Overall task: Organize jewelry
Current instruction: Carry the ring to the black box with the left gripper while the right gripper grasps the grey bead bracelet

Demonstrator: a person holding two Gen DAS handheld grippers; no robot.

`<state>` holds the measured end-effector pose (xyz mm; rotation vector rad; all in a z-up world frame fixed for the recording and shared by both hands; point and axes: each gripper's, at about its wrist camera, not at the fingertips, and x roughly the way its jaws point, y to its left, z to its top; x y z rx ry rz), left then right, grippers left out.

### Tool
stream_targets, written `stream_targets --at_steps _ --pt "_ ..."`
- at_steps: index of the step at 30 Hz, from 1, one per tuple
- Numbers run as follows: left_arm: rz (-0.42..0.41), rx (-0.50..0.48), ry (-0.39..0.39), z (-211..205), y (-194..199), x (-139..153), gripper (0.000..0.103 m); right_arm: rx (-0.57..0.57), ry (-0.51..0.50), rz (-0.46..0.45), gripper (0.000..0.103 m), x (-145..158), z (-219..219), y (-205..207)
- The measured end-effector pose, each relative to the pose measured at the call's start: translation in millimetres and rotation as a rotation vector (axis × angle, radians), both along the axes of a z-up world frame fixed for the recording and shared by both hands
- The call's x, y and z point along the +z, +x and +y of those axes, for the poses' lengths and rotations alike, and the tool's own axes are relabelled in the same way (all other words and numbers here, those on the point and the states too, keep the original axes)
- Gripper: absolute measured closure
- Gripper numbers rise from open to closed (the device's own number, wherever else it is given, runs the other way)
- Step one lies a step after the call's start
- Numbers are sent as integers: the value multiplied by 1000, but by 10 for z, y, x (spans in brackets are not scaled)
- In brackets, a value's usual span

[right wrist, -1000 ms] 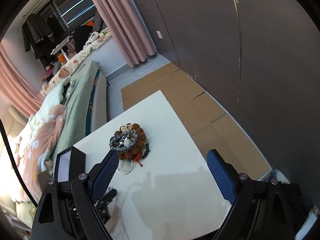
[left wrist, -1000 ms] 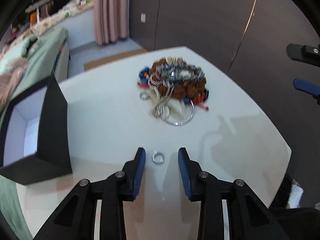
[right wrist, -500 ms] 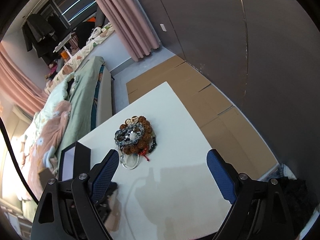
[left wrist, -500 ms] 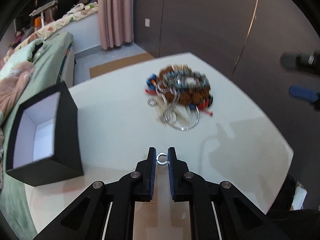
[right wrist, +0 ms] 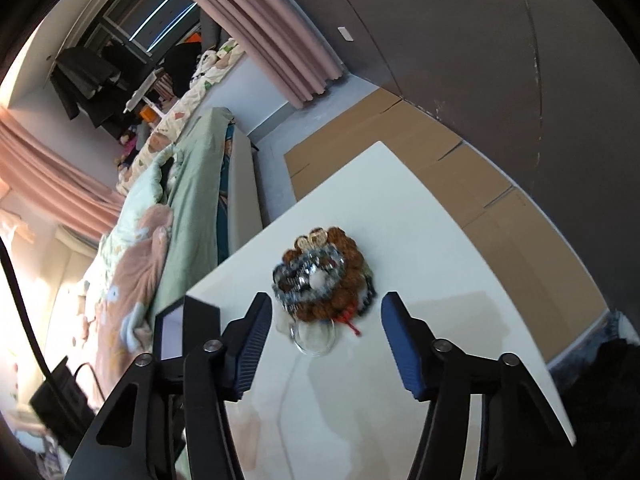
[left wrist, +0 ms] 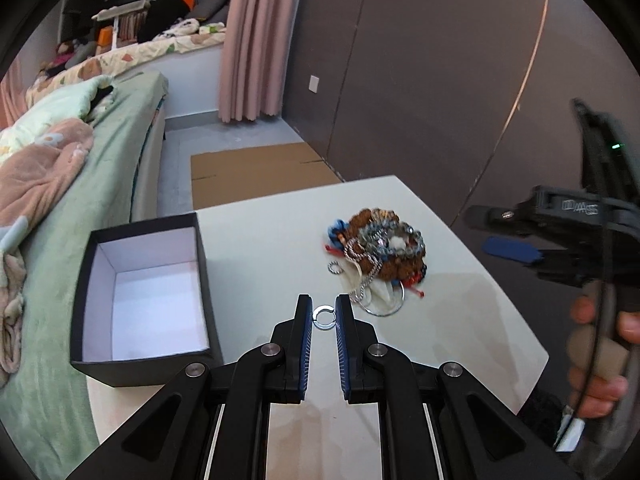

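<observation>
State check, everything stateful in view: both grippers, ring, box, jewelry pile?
left gripper: shut on the ring
ring: pinched between the blue pads, apparently lifted off the table
right gripper: open, nothing between the jaws, which have just been closing; aimed at the pile
box: open, no lid, white inside, no jewelry visible in it
jewelry pile: tangled heap on the table, unsorted

White bench (left wrist: 460, 320), glossy top. Bed (left wrist: 116, 152) runs along its left side, pale green cover, peach blanket (left wrist: 36, 176) bunched on top. Flattened cardboard (left wrist: 256, 172) lies on the floor past the bench's far edge. Pink curtain (left wrist: 256, 40) hangs behind it, beside a dark grey panelled wall (left wrist: 420, 72) carrying a white wall plate (left wrist: 314, 84). Dark clothing (right wrist: 92, 76) hangs near the window, far back.
</observation>
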<state>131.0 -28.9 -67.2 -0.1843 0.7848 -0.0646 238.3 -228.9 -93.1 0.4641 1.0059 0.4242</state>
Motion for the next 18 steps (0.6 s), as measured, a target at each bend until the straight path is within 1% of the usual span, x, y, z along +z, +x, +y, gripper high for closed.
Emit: stream_targets --at_steps 6,9,11,14,15,17,18 --pt "-17 32 -31 180 -36 83 91 -26 -61 37 51 -156 257 163" --pt "-22 43 -41 252 -49 94 91 -38 -115 30 52 -186 377 198" --pt "-24 51 -46 307 -57 100 91 -35 -159 22 55 -209 474 228" --pt "-30 71 -55 410 -81 117 91 -24 -195 43 72 -309 533 271" --pt "-34 80 -58 452 -92 131 91 -18 -200 61 81 -357 542 279" --pt "-43 99 -64 536 -116 157 91 -21 -190 67 90 -380 502 267" --pt "-47 109 -70 590 -125 179 91 -25 -183 60 92 -360 481 253"
